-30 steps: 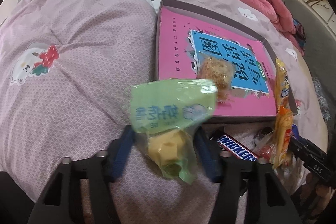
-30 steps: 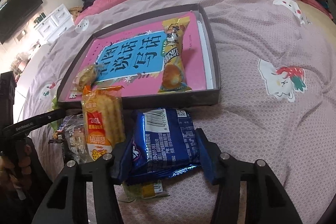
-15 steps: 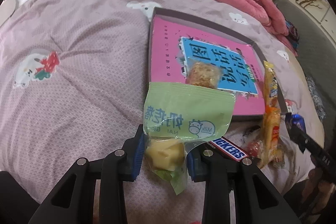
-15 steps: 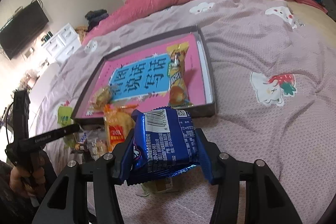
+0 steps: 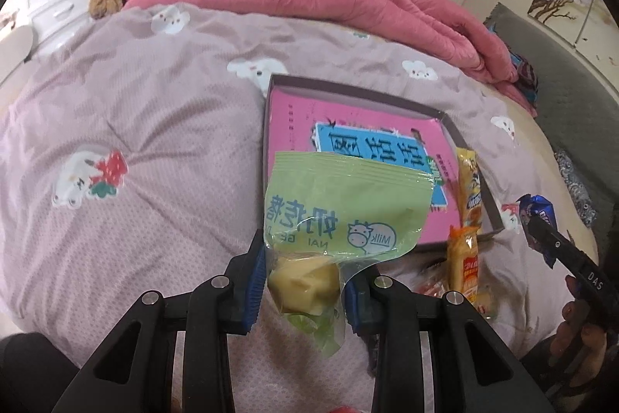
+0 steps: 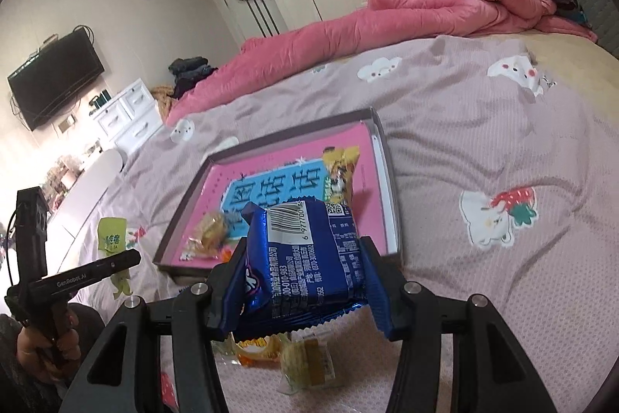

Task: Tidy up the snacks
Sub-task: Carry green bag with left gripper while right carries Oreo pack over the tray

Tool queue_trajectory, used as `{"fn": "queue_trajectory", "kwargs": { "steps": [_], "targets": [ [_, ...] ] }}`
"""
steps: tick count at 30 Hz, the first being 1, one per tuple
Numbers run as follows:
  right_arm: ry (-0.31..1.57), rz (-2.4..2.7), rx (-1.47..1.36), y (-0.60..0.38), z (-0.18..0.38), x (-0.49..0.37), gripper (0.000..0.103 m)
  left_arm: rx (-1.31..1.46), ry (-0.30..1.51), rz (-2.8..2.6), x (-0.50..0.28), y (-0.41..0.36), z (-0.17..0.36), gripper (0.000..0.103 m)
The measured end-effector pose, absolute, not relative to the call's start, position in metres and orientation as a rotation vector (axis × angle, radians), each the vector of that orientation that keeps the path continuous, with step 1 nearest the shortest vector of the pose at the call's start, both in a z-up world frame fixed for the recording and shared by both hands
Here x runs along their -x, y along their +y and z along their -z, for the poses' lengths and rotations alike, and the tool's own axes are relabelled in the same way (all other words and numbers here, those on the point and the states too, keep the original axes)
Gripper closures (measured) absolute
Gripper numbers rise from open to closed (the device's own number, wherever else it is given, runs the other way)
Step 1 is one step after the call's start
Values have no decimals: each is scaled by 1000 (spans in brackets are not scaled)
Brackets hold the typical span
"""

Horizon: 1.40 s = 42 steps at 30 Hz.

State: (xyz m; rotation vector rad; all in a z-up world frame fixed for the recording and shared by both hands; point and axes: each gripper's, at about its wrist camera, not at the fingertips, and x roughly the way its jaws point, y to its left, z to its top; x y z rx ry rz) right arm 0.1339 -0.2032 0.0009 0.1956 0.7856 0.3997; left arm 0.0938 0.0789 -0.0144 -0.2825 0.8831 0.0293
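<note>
1. Green snack bag (image 5: pixel 340 219), "Milk" cow logo, clamped in left gripper (image 5: pixel 305 285) above bedspread (image 5: pixel 154 126); jaws just closed on it, lifted higher than before.
2. Blue packet (image 6: pixel 305 258), barcode up, pinched by right gripper (image 6: pixel 301 285), also raised.
3. Tray (image 5: pixel 452 122) beyond.

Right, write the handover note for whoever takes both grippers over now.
Left gripper: shut on the green milk-candy bag, held off the bed.
Right gripper: shut on the blue snack pack, also lifted.
Tray sits on the bed with a pink book in it.
Done: a long yellow packet and a small clear-wrapped pastry already lie in the tray.
Left: set both held packs in the tray, then fetch the loose snacks on the cover in front of it, such as the orange cracker pack.
</note>
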Motion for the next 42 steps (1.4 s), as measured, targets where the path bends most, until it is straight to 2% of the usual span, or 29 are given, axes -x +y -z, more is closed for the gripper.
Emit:
{"fn": "queue_trajectory", "kwargs": {
  "steps": [20, 42],
  "targets": [
    [711, -317, -247, -218, -10, -158, 50, 225, 863, 18, -143, 40, 9, 68],
    [879, -278, -323, -212, 42, -207, 50, 175, 946, 96, -189, -7, 47, 68]
  ]
}}
